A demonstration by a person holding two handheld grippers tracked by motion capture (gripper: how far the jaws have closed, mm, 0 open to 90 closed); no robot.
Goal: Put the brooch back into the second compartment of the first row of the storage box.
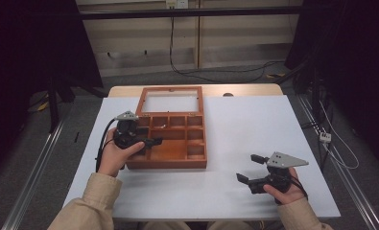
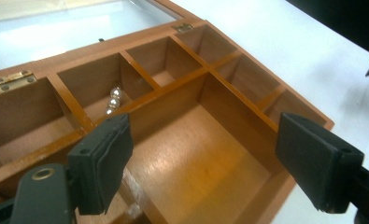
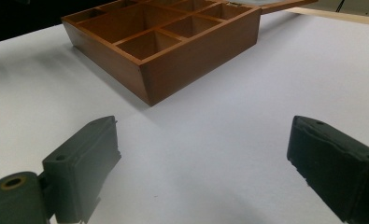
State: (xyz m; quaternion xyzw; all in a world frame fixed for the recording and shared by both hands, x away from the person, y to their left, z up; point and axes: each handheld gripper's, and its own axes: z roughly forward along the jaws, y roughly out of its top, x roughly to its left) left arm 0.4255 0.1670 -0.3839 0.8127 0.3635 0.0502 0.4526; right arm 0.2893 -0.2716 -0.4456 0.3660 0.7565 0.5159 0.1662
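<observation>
While the left hand-held gripper (image 2: pixel 203 161) hung wide open over the wooden box (image 1: pixel 172 136), the right hand-held gripper (image 1: pixel 251 167) sat wide open and empty above the bench (image 1: pixel 254 124).

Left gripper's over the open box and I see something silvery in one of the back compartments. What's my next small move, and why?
Probably ease the left gripper forward toward the hinge side and down over the small silver beads. Its jaws stand open above the big middle compartment of the wooden box, while the beads lie one compartment further back, past a divider. The right gripper is open, apart from the box, over the white table.
</observation>
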